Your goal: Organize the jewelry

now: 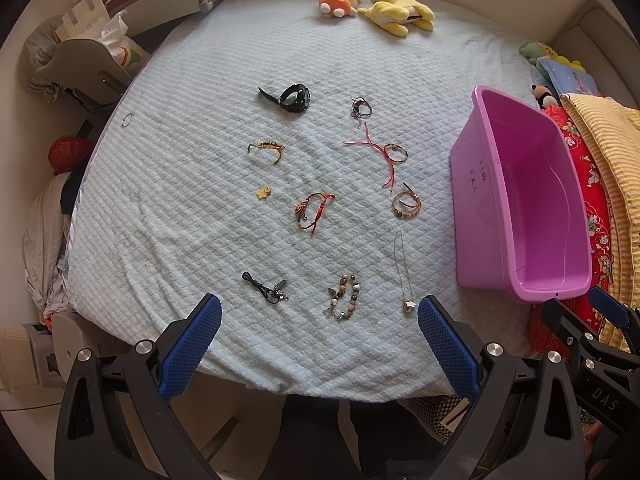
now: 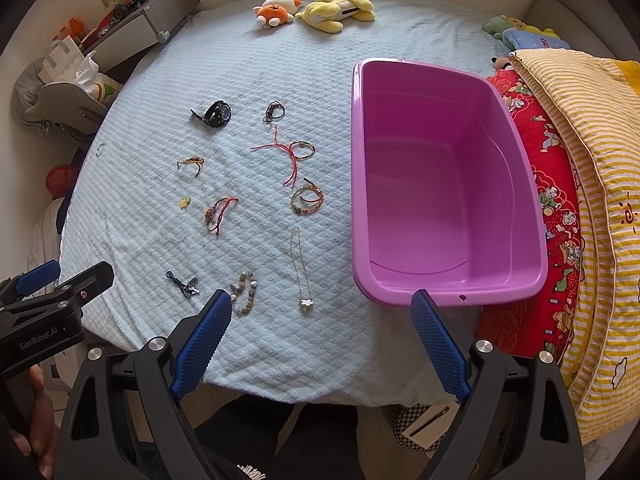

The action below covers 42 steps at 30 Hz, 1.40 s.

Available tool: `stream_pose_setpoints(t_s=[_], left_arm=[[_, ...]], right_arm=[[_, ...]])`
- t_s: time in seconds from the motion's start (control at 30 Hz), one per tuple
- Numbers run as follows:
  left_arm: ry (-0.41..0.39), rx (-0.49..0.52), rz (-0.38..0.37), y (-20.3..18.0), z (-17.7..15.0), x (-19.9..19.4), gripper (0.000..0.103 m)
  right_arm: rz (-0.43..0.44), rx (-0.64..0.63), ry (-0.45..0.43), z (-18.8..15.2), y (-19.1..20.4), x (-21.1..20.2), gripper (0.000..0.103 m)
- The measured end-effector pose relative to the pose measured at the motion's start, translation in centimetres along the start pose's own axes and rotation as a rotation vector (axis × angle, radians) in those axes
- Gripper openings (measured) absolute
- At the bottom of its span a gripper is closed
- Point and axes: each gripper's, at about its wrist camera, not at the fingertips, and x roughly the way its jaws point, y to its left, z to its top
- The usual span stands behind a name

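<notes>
Several pieces of jewelry lie spread on a pale blue quilted bed cover (image 1: 200, 220): a black watch (image 1: 294, 98), a beaded bracelet (image 1: 343, 296), a thin chain necklace with a pendant (image 1: 402, 276), a red cord bracelet (image 1: 312, 208) and a woven bangle (image 1: 406, 202). An empty purple plastic tub (image 2: 440, 184) stands to their right; it also shows in the left wrist view (image 1: 520, 192). My left gripper (image 1: 320, 312) is open and empty above the bed's near edge. My right gripper (image 2: 322, 308) is open and empty, near the necklace (image 2: 300, 268) and the tub's near rim.
Plush toys (image 1: 376, 6) lie at the far end of the bed. Folded red and yellow-striped bedding (image 2: 568, 184) is stacked right of the tub. A bedside cabinet (image 1: 160, 4) and a chair with bags (image 1: 84, 52) stand off the left side.
</notes>
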Motion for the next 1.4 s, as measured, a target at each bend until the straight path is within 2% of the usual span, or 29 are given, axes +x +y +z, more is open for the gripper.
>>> stream_pose_setpoints(t_s=[0.43, 0.73, 1.0, 1.13, 1.27, 1.4], left_arm=[[-0.002, -0.011, 0.004, 0.2, -0.2, -0.1, 0.097], [-0.015, -0.068, 0.031, 1.5, -1.6, -0.2, 0.097], [-0.001, -0.168, 0.106, 4.3, -5.1, 1.7, 0.097], [0.024, -0.215, 0.123, 5.5, -7.6, 3.6, 0.097], [0.020, -0.201, 0.142, 6.0, -9.2, 5.1, 0.097], [0.008, -0.176, 0.123, 6.8, -9.9, 6.6, 0.097]], right_arm=[[0.006, -0.011, -0.001, -0.1, 0.2, 0.0, 0.087], [0.037, -0.048, -0.011, -0.7, 0.0, 0.2, 0.087], [0.125, -0.135, -0.039, -2.7, 0.1, 2.2, 0.087], [0.160, -0.171, -0.018, -4.4, 0.1, 4.3, 0.087], [0.174, -0.186, -0.008, -5.9, 0.4, 6.4, 0.087], [0.171, -0.144, -0.007, -7.2, 0.7, 7.8, 0.086]])
